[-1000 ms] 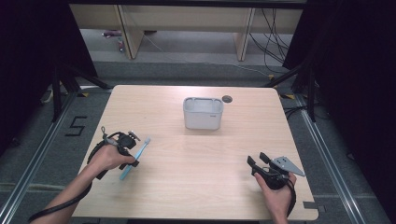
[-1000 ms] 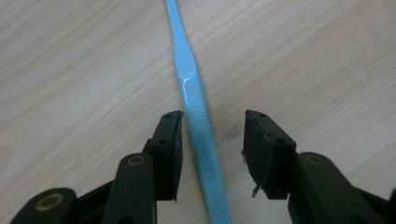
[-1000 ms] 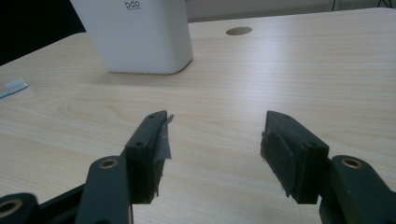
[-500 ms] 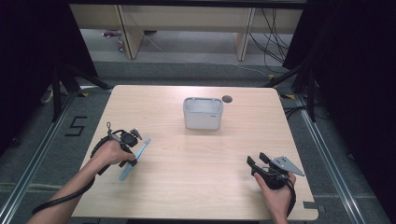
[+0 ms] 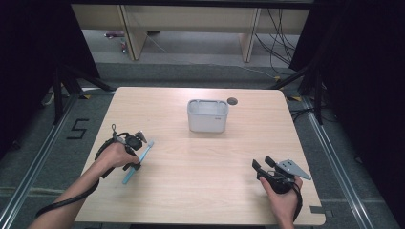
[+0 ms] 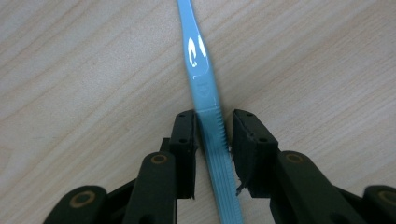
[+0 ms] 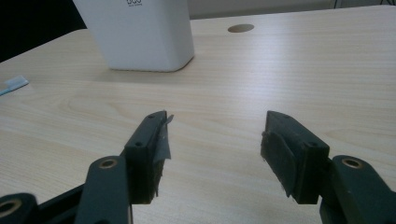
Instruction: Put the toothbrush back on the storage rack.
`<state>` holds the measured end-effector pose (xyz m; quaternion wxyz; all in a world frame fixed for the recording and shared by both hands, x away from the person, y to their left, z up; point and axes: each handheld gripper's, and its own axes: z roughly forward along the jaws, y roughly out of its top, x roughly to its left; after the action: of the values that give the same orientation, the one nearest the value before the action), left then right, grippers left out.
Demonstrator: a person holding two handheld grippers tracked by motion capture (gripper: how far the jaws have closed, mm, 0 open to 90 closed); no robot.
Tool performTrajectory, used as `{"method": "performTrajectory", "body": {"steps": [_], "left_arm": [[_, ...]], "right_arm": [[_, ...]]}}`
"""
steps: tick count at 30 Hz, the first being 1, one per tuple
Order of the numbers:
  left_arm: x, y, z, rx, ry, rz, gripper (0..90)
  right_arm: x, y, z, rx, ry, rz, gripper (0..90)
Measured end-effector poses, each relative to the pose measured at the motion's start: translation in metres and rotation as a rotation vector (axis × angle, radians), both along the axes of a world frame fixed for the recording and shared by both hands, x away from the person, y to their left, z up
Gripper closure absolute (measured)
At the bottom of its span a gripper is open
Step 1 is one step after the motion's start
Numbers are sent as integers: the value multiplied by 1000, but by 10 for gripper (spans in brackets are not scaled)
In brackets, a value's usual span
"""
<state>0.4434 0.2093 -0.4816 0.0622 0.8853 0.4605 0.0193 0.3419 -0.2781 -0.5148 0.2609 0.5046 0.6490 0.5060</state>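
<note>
- My right gripper (image 7: 212, 149) hangs low over the table (image 7: 289, 79), its jaws standing wide apart with nothing between them
- A white bin (image 7: 140, 32) stands ahead on the left
- A round hole (image 7: 241, 28) lies beyond it
- A toothbrush head (image 7: 14, 83) peeks in at the left edge

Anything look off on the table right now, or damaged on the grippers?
Nothing spilled or askew: the white container stands upright and the blue toothbrush lies flat between the left gripper jaws, which have just been closing. One oddity: the pad lining on the right gripper looks frayed, peeling at the jaw edges.
</note>
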Motion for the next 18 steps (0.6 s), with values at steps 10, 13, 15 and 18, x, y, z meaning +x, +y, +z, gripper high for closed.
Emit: {"method": "performTrajectory", "body": {"steps": [10,13,15,18], "left_arm": [[3,0,0,14,15,-2,739],[3,-2,0,22,24,4,758],[3,-3,0,32,33,2,771],[2,-5,0,41,33,-16,780]], "right_arm": [[-2,3,1,10,37,-16,413],[-2,3,1,20,36,-10,412],[-3,3,2,8,49,-14,412],[-1,2,0,7,17,5,412]]}}
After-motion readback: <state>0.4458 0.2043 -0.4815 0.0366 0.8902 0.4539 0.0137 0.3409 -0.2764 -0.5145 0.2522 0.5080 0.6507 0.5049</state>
